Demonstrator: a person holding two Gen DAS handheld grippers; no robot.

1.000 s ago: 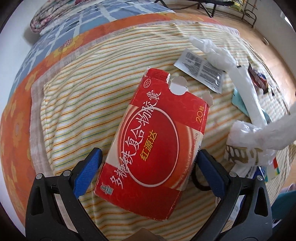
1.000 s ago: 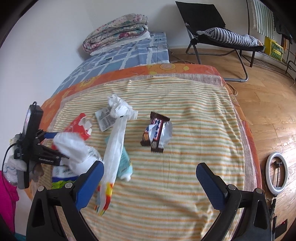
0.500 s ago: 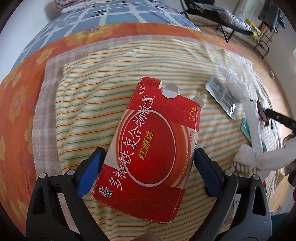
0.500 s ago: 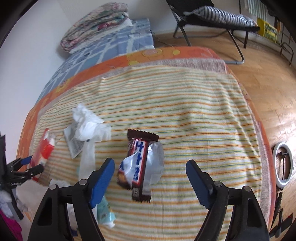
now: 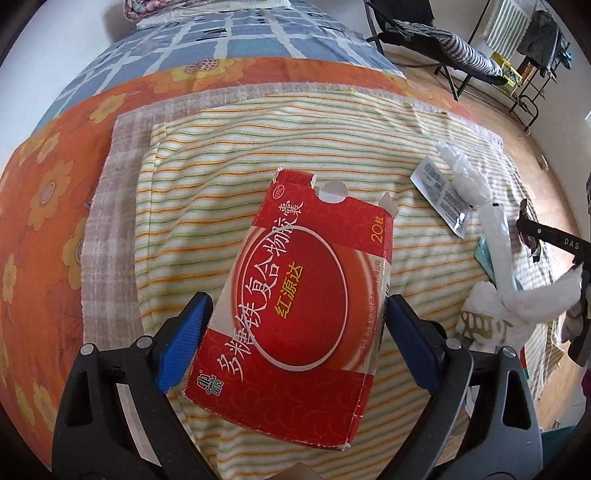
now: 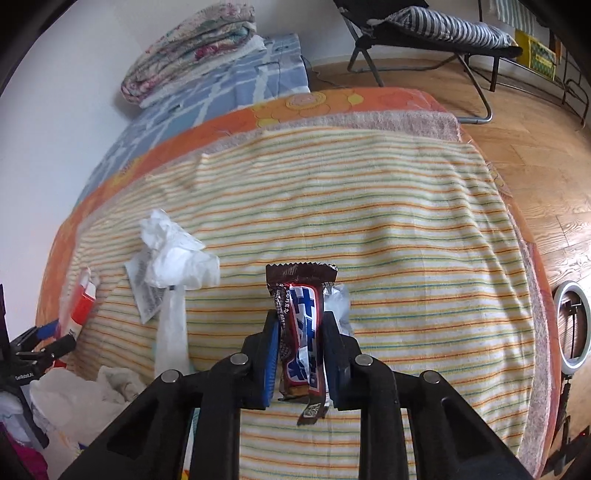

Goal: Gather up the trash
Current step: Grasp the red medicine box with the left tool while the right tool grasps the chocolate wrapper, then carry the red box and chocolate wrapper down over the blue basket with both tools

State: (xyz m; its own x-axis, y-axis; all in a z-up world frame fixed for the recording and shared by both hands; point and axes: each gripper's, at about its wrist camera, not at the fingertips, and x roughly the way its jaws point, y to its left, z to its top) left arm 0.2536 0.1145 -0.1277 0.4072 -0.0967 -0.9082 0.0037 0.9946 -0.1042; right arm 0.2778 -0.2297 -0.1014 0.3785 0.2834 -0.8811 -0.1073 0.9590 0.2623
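- well, the surface is a bed [image 6: 406,221] under a soft, nubby blanket of thin orange, green and yellow stripes, laid over an orange flowered sheet [image 5: 48,177] and a blue checked cover [image 5: 236,33].
- at the far end sits a folded floral quilt [image 6: 192,48] against a white wall; a black folding chair [image 6: 424,33] with a striped cushion stands on the wood plank floor, and a ring light [image 6: 570,325] lies by the bed's edge.
- the left tongs [image 5: 295,339] stand wide, their blue pads against the two sides of a flat red cardboard box [image 5: 299,295] with a torn top flap, glossy and printed with a big circle.
- the right tongs [image 6: 301,354] have just been closing and now pinch a crinkly brown, blue and white candy wrapper [image 6: 301,325] with a zigzag end, just above the blanket near the bed's middle.
- left of it lies crumpled white plastic [image 6: 173,254] over a printed foil sachet [image 6: 142,291]; a loose white plastic bag [image 6: 85,398] bunches by the bed's near left edge.
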